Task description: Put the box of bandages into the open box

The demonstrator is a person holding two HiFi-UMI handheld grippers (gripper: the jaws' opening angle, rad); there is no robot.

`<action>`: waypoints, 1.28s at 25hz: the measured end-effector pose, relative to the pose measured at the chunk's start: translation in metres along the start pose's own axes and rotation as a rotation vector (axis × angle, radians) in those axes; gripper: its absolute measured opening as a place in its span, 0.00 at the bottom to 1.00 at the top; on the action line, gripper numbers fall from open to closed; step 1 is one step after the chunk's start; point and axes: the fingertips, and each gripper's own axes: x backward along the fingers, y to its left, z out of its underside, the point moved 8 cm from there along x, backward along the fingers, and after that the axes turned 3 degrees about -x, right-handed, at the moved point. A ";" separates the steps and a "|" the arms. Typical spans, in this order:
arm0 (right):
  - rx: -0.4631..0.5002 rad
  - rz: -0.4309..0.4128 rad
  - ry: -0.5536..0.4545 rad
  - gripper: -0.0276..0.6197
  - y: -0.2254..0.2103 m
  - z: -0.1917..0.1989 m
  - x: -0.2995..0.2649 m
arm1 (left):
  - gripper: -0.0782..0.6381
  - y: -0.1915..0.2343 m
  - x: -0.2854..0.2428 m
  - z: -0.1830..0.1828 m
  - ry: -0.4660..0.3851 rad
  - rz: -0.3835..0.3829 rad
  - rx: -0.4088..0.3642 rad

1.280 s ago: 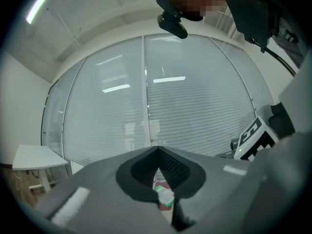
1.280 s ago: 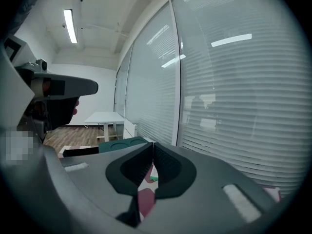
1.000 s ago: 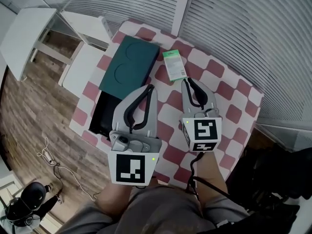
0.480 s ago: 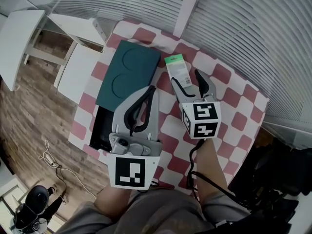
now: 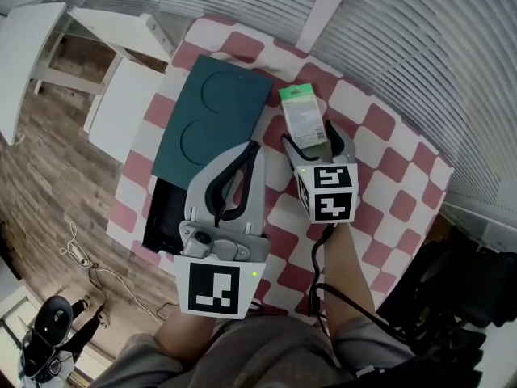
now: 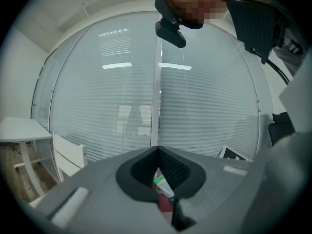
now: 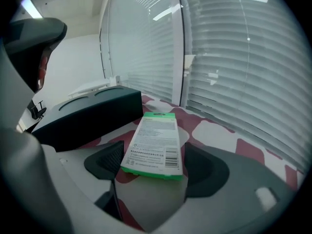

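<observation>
Right gripper spread wide around the box of bandages.
Nearest, the left gripper hangs with jaws together, empty. Beyond it the right jaws have just been opening and flank the box of bandages, flat on the checked cloth, pads clear of it. The dark open box lies just left.

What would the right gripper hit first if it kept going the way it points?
Probably the bandage box: it lies flat between the jaws of the right gripper, which have just been opening.
</observation>
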 end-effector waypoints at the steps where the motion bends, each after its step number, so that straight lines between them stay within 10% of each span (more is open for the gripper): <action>1: 0.014 0.001 0.009 0.68 0.001 0.000 -0.001 | 0.11 0.000 -0.001 0.001 0.002 -0.001 0.001; 15: 0.010 0.014 -0.174 0.64 -0.003 -0.034 0.055 | 0.11 -0.007 0.027 -0.026 -0.048 -0.060 -0.061; 32: 0.120 -0.051 -0.608 0.64 0.065 -0.046 0.361 | 0.11 -0.115 0.198 -0.107 -0.261 -0.240 -0.213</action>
